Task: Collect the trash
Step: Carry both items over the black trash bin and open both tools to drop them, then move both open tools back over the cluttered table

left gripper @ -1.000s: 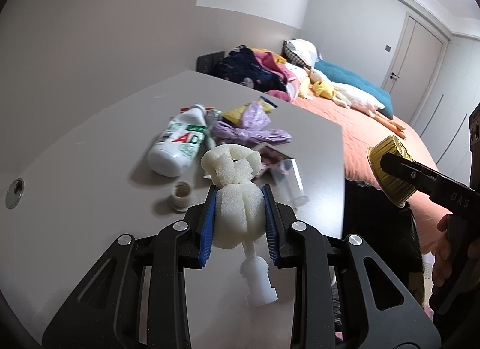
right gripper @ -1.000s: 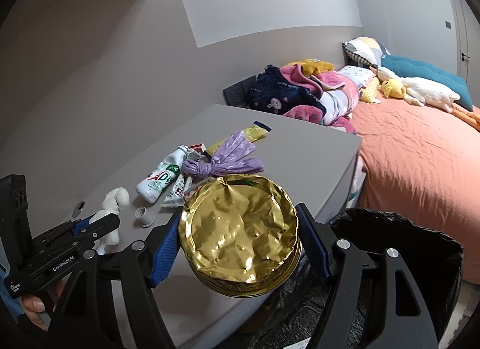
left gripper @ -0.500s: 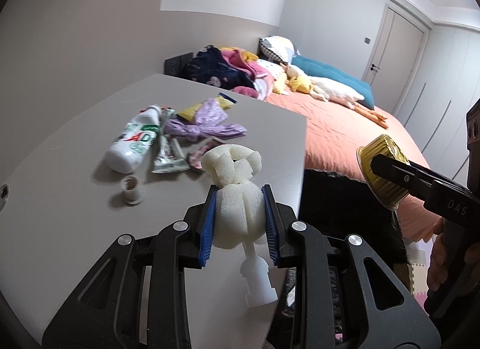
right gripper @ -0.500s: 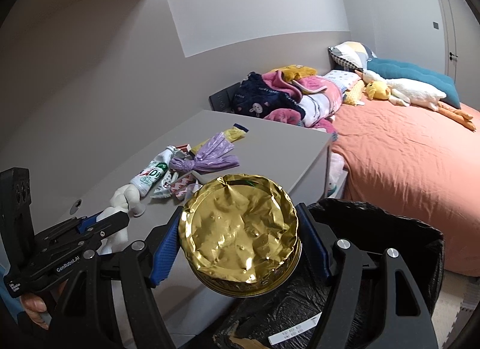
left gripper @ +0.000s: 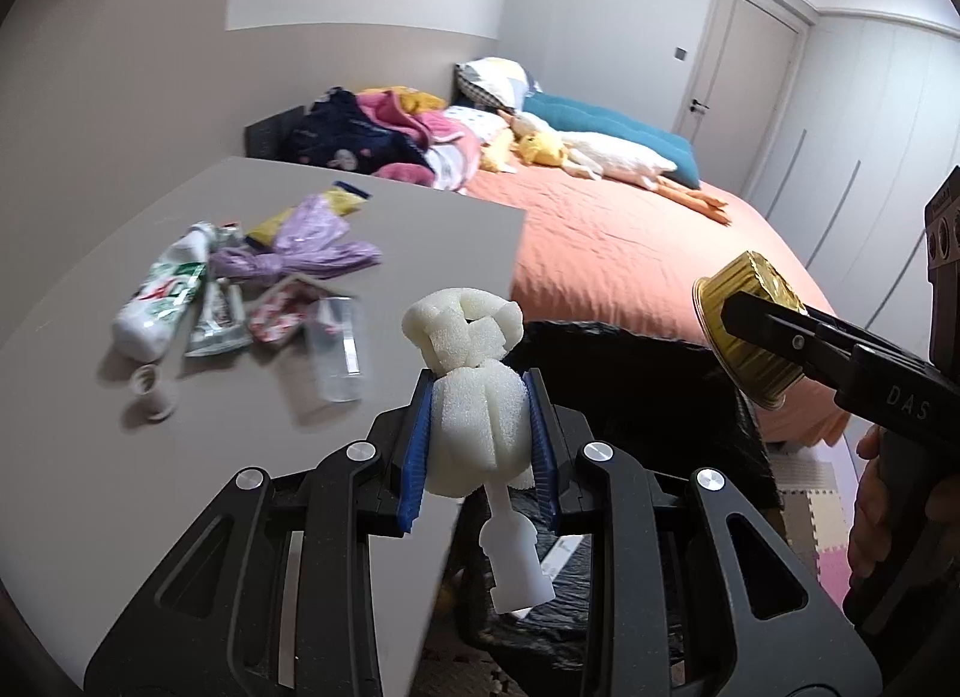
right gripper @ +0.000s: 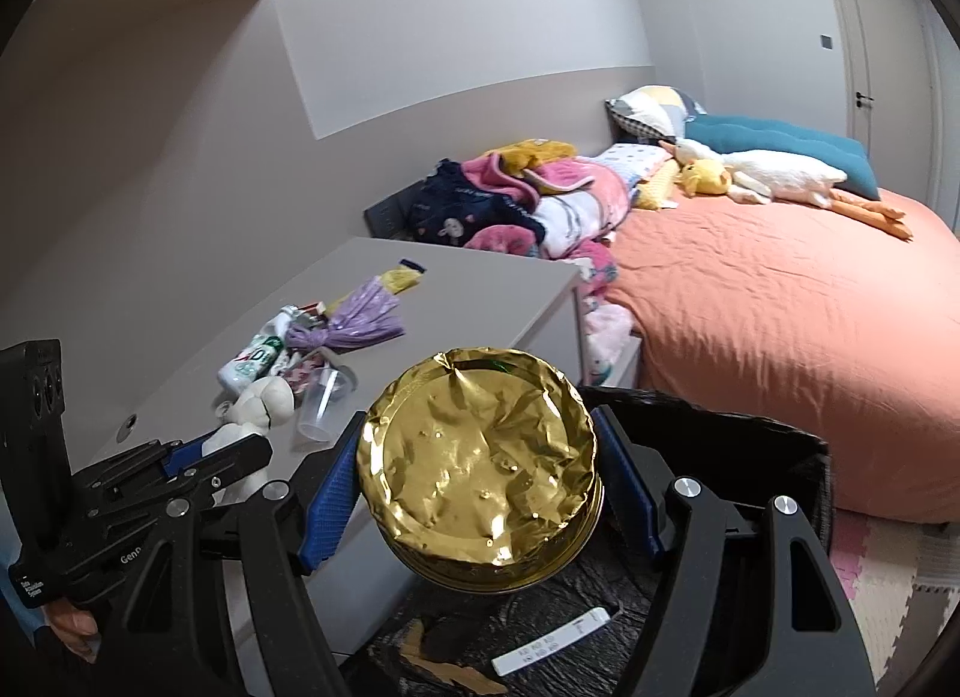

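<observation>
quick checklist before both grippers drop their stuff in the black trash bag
1. Left gripper holds the white foam piece: ok, blue pads press both its sides.
2. Right gripper holds the gold foil container: ok, clamped between both pads.
3. Black trash bag mouth open: ok, scraps and a white test strip lie inside.
4. Gold foil container over the bag: ok in the right wrist view, bag lining shows below it.
5. Foam piece over the bag: cannot tell, it sits about at the table edge.
6. Grippers apart from each other: ok.
</observation>
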{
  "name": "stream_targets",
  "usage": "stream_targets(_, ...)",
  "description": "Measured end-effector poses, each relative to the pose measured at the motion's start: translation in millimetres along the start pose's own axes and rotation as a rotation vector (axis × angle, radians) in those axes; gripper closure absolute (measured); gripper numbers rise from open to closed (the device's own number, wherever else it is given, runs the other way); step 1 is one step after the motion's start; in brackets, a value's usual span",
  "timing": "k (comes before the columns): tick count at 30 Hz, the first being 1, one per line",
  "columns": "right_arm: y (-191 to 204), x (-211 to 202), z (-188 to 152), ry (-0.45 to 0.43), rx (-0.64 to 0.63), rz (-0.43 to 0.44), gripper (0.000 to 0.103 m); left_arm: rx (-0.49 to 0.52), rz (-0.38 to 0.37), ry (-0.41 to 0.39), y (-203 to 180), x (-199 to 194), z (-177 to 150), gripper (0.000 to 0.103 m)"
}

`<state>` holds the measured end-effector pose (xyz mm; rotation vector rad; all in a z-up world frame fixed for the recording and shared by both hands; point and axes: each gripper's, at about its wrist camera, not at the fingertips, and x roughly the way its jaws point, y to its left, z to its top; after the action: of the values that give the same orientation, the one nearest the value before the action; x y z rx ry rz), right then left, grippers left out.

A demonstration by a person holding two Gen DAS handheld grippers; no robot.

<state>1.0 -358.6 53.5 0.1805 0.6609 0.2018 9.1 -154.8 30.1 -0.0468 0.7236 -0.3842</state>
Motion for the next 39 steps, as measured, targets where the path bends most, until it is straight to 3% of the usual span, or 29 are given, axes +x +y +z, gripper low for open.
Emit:
stream_targets(17, -59.4, -29.3, -3.6, -0.028, 0.081, -0.075, 0.029, 0.104, -0.116, 0.063, -69.6, 31.0, -2.5, 0.073)
stream_targets(19, -65.6, -32.8, -2.9, -0.037, 0.091, -0.086, 0.028, 0.116, -0.162, 0.087, -76.8, 35.2, -3.9, 0.061)
stream_targets(21, -72.3, -37.7, -1.7, -0.048, 0.101, -0.122, 0.016, 0.124, -0.189, 0.11, -85.1, 38.2, -5.9, 0.005)
stream_targets(27, -88.4, -49.3, -2.1, -0.08, 0.144, -0.157, 0.014, 0.184, -0.178, 0.102, -100.4, 40.3, -8.1, 0.006)
stream_targets(39, -82.7, -36.9, -5.4, -0.053, 0.136, -0.148, 0.014, 0.143, -0.126, 0.083, -81.0, 36.3, -8.3, 0.006)
